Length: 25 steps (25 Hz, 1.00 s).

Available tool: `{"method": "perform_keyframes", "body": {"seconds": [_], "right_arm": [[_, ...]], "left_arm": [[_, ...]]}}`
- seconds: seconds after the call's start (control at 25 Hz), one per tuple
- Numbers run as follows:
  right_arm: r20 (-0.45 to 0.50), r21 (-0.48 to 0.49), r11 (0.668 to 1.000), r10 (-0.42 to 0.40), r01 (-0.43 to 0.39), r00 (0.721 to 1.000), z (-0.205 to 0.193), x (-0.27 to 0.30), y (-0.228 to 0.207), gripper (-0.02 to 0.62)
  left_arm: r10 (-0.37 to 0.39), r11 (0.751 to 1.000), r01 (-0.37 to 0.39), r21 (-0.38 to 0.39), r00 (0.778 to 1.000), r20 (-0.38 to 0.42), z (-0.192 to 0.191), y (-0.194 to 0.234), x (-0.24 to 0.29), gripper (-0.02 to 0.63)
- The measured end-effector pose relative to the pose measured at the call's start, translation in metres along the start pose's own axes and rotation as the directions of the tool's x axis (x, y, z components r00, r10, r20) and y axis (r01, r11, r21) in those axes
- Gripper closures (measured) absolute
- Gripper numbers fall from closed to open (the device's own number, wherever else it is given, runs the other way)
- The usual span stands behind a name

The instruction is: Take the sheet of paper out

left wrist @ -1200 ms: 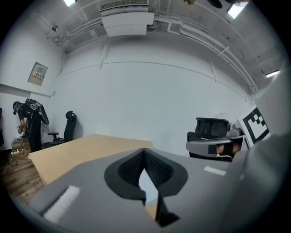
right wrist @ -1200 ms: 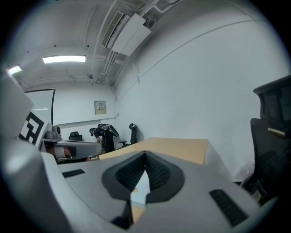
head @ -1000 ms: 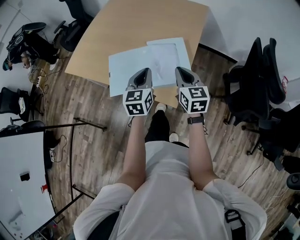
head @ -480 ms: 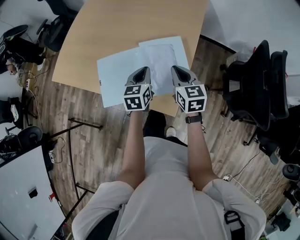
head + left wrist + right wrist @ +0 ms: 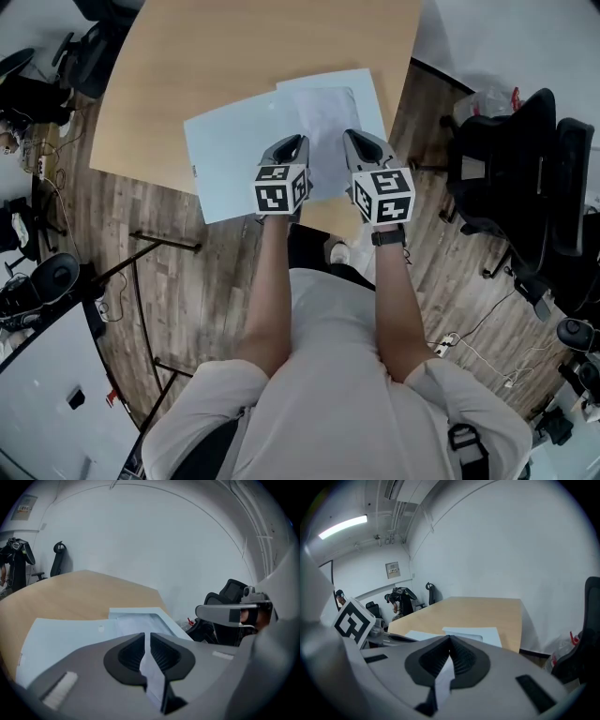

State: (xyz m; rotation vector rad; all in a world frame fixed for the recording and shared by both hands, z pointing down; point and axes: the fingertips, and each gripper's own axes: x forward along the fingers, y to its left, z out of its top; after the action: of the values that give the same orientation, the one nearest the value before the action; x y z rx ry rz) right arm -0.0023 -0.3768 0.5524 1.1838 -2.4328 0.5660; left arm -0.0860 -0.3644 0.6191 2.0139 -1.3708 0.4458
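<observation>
A pale blue folder (image 5: 234,155) lies on the wooden table (image 5: 234,56), near its front edge. On its right half rests the white sheet of paper (image 5: 328,117), also seen in the left gripper view (image 5: 133,620). My left gripper (image 5: 286,145) hovers over the folder's near edge; its jaws have just been opening and stand a narrow slit apart with nothing between them (image 5: 147,634). My right gripper (image 5: 359,141) is beside it over the sheet's near right corner, its jaws meeting at the tips (image 5: 450,639) and holding nothing.
Black office chairs (image 5: 525,178) stand right of the table and more chairs (image 5: 37,84) at the left. A white desk (image 5: 47,394) fills the lower left. Cables lie on the wood floor (image 5: 478,337). The person's legs are just below the table's near edge.
Both grippers have come forward and down, so they now hang over the folder and sheet at the table's near edge. The folder and sheet have not moved on the table.
</observation>
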Motion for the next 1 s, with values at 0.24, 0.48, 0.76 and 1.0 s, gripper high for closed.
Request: {"method": "perform_keyframes", "body": {"seconds": [0.24,0.48,0.76,1.0], "right_arm": [[-0.025,0.018,1.0,-0.001,0.002,1.0,-0.007,0.017,-0.003,0.592],[-0.044,0.035,0.999,-0.01,0.011,0.999,-0.011,0.026,-0.006,0.592],[-0.076,0.053,0.998,-0.03,0.034,0.997,-0.025,0.03,-0.016,0.592],[-0.084,0.065,0.996,-0.05,0.056,0.995,-0.025,0.031,-0.023,0.592]], "left_arm": [[-0.051,0.999,0.051,-0.002,0.996,-0.069,-0.016,0.004,0.022,0.538],[-0.082,0.996,0.086,0.018,0.986,-0.146,-0.031,0.005,0.042,0.491],[-0.088,0.994,0.101,0.046,0.971,-0.221,-0.05,0.005,0.064,0.451],[-0.075,0.995,0.091,0.045,0.96,-0.27,-0.06,0.013,0.073,0.449]]}}
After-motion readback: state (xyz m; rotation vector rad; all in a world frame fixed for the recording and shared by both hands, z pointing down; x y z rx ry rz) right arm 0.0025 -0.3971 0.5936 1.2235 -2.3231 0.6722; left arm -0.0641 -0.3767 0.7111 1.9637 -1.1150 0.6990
